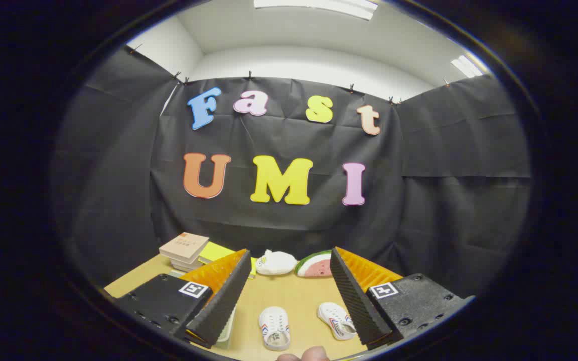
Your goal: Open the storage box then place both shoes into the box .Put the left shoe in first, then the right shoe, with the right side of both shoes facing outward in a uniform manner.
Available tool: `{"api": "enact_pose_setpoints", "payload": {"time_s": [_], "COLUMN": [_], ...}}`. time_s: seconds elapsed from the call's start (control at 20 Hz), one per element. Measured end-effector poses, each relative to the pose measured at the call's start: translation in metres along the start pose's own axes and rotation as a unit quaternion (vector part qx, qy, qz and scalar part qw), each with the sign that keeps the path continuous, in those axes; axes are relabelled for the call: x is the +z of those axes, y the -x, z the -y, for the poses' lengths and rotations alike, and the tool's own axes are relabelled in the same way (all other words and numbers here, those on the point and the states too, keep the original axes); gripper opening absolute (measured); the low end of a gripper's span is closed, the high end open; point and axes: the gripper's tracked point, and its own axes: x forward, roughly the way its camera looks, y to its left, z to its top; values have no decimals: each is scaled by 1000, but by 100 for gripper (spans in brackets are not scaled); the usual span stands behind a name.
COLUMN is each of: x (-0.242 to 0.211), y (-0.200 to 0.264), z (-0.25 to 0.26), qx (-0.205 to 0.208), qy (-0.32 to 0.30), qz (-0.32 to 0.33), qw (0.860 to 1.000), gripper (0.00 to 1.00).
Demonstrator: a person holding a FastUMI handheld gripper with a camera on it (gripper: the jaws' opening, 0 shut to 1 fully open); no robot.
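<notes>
Two small white shoes with striped sides lie on the wooden table between my fingers. One shoe sits near the middle and the other shoe lies close to the right finger. My gripper is open, held above the table, with nothing between its fingers. A pale box edge peeks out under the left finger; most of it is hidden.
At the back of the table stand a stack of books, a yellow pad, a white plush toy and a watermelon-slice toy. A fingertip of a hand shows at the near edge.
</notes>
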Motion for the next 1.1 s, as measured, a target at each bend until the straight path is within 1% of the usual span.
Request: {"api": "enact_pose_setpoints", "payload": {"time_s": [0.1,0.2,0.4,0.6,0.75,1.1], "x": [-2,1,10,8,10,8], "y": [-5,-12,-19,-18,-14,-3], "z": [-12,-20,-30,-40,-37,-14], "qx": [15,21,30,42,38,23], "qy": [-20,-27,5,3,-5,0], "qz": [-5,0,18,11,9,-2], "qw": [1000,999,999,999,999,1000], "gripper": [100,100,100,100,100,100]}}
